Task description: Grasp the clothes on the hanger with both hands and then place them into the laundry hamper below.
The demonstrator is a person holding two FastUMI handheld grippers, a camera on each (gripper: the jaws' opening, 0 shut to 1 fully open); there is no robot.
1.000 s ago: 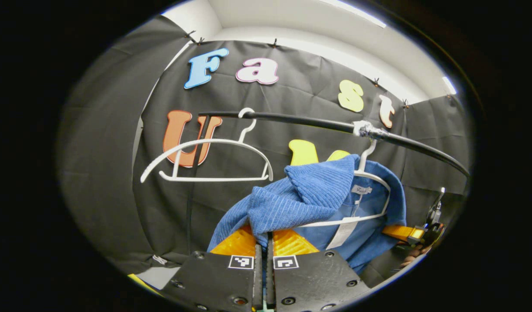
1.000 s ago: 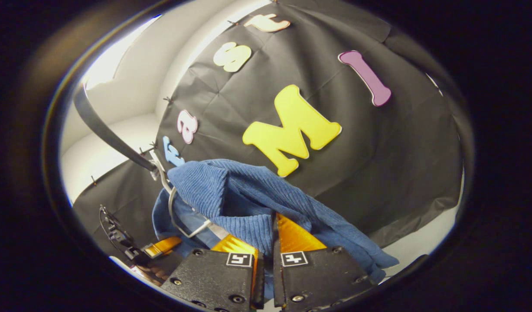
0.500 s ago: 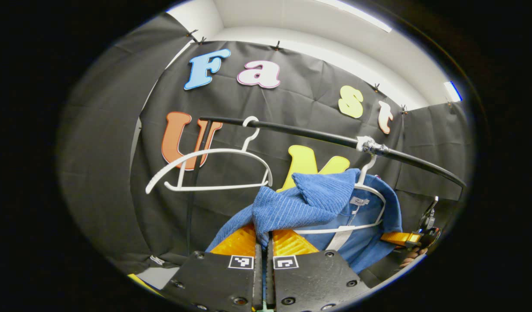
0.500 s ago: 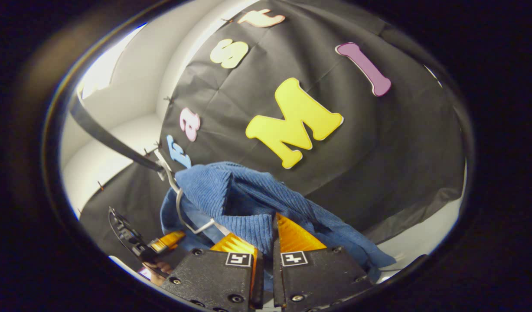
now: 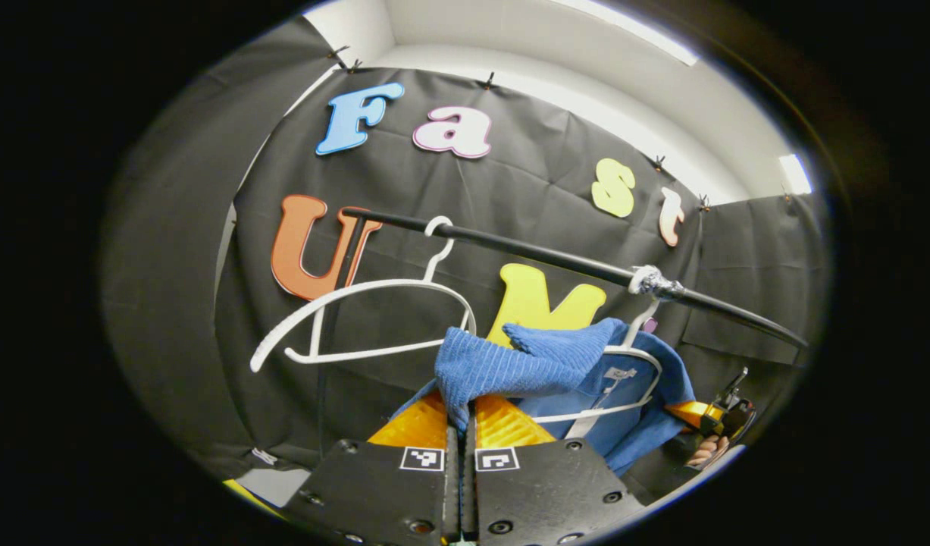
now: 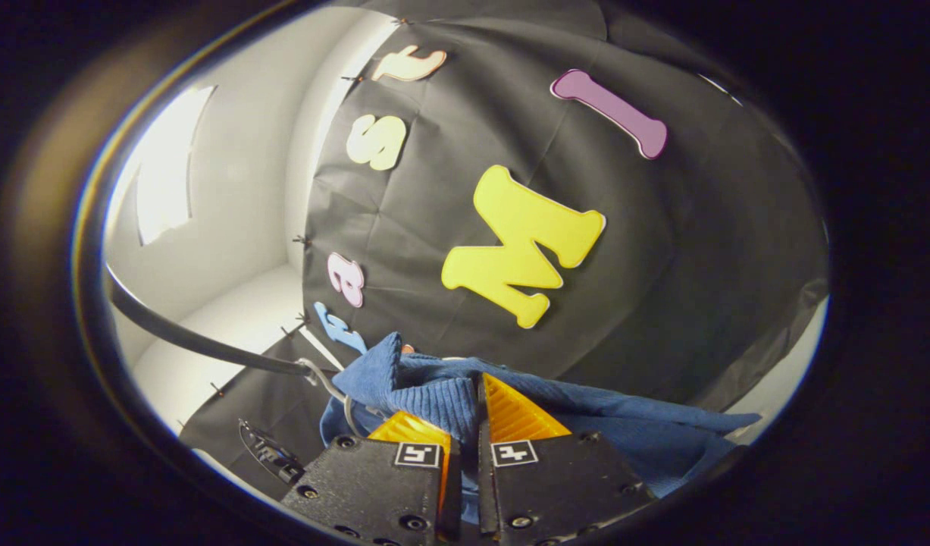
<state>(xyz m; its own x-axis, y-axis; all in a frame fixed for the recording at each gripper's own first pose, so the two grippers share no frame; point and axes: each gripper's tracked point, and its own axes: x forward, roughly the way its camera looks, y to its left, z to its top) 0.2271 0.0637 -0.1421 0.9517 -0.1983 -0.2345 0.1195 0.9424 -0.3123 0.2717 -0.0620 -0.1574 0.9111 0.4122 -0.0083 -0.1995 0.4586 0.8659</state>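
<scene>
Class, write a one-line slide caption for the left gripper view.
Left gripper shut on the blue sweater, pulling it off its white hanger on the black rail.

Right gripper (image 6: 465, 425) jaws pinching blue sweater (image 6: 434, 394), black rail (image 6: 199, 345) beside

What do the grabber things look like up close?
Each gripper, left gripper and right gripper, has a dark, blocky body with small round screws. Both carry two little black-and-white square markers side by side. The jaws have ridged, wedge-shaped faces.
</scene>
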